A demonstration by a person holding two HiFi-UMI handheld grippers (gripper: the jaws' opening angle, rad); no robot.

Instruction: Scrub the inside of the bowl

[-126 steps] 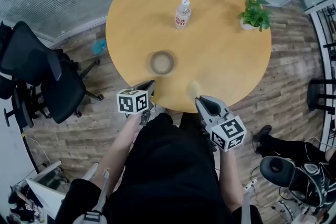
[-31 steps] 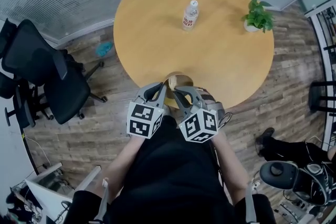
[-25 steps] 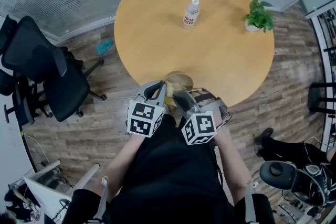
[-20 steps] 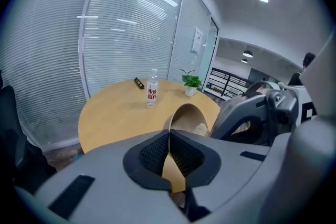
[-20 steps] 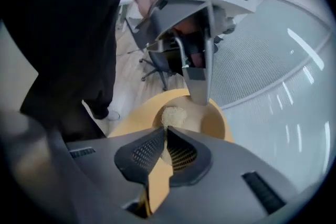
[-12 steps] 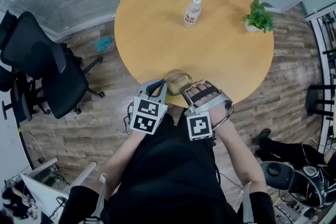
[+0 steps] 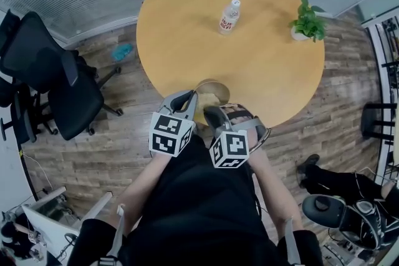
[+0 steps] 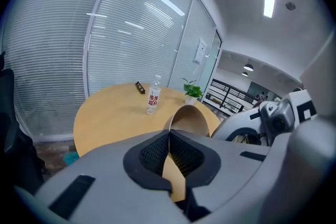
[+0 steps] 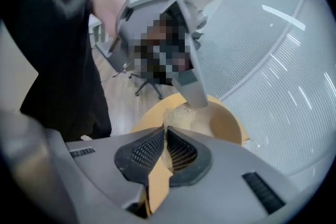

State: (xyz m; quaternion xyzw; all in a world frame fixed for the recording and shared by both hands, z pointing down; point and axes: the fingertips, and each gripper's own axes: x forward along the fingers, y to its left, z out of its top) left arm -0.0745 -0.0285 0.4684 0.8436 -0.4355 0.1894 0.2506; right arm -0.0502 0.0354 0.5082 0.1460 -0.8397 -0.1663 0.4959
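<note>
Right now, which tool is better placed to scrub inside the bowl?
Right: the right tool is shut on the sponge, whose end is inside the bowl. The left tool is clamped on the bowl's rim, holding it.

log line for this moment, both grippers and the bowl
left gripper: jaws shut on bowl rim | right gripper: jaws shut on sponge, sponge inside bowl | stage: scrubbing

Tan bowl (image 7: 212, 91), tipped up on edge at the near rim of the table (image 7: 262, 53). Pale, rough sponge (image 9: 179, 113) pressed against its inner wall.
</note>
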